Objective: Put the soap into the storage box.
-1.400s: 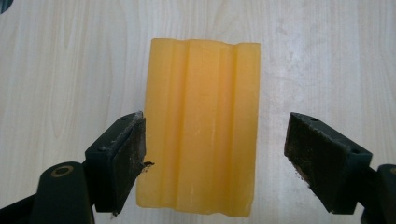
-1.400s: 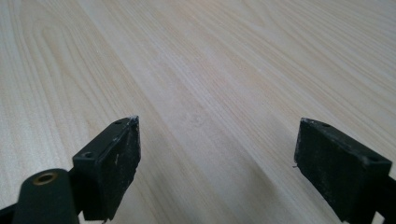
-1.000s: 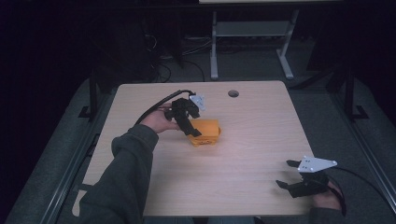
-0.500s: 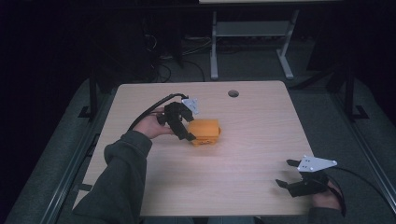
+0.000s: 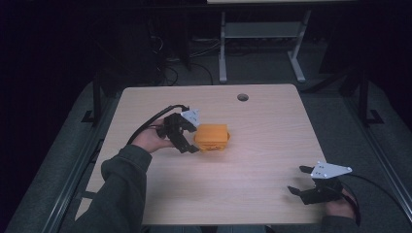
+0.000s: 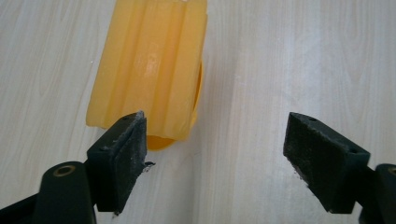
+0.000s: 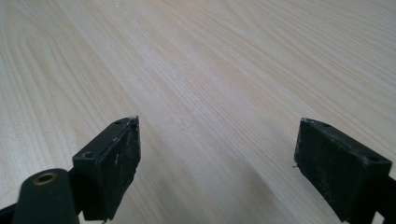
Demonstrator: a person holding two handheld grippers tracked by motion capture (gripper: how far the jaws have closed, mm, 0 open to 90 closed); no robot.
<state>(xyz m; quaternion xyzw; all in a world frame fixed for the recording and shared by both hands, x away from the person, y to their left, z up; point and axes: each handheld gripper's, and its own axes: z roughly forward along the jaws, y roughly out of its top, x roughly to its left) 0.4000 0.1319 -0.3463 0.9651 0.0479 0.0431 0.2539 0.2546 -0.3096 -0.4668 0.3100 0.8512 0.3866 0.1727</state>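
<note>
An orange ribbed plastic box (image 5: 212,137) lies on the wooden table (image 5: 252,155) a little left of centre. My left gripper (image 5: 190,140) is at its left side, open, with the jaws apart and the box not between them. In the left gripper view the orange box (image 6: 152,65) lies ahead, beyond the left jaw, and bare wood fills the gap of the left gripper (image 6: 215,154). My right gripper (image 5: 297,180) rests low at the table's front right corner, open. In the right gripper view the right gripper (image 7: 219,163) has only wood between its jaws.
A round cable hole (image 5: 242,97) sits near the table's far edge. Behind the table stands a grey metal frame (image 5: 257,39) on the dark floor. Rails run along both sides of the table.
My left gripper has drawn back to the left and toward me from over the orange box, which now lies free on the table. The right gripper has not moved.
</note>
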